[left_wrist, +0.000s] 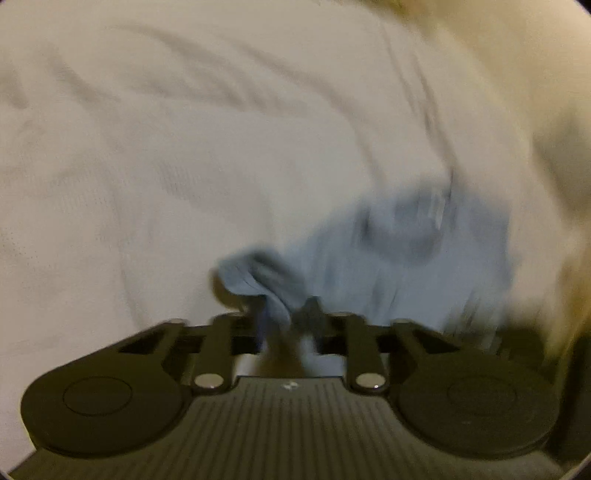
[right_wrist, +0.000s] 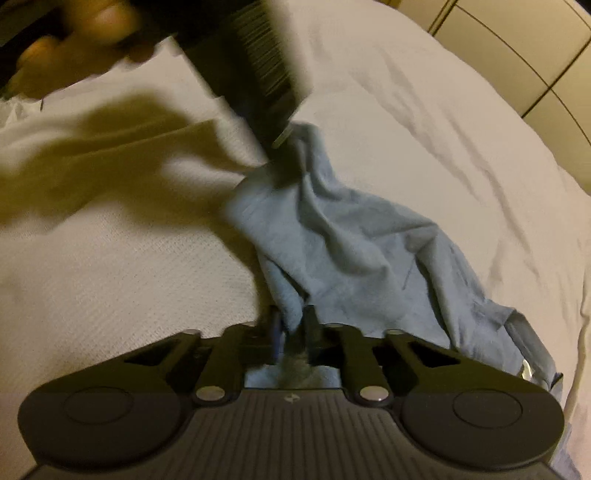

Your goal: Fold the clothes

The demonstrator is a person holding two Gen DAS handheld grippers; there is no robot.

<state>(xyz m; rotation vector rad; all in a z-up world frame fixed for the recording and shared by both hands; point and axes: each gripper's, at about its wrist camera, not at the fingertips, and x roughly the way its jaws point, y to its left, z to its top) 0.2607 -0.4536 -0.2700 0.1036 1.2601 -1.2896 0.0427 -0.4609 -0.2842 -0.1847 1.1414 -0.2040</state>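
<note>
Showing only from right wrist: hand point(right_wrist: 74, 33), left hand-held gripper point(right_wrist: 275, 147)

Garment point(right_wrist: 354, 243): pale blue, plain, darker blue-grey in folds. Bed sheet point(right_wrist: 424, 110): white, fine dotted weave texture, grey crease shadows. Right gripper point(right_wrist: 291, 328): matte black, ribbed dark grey body, silver pivot pins. Left gripper point(left_wrist: 284, 321): same black, silver pins. Floor point(right_wrist: 535, 48): cream tiles, dark joints.

Black tongs point(right_wrist: 291, 325): ribbed grey-black housing, two round side discs, silver pivot screws, small white logo.
</note>
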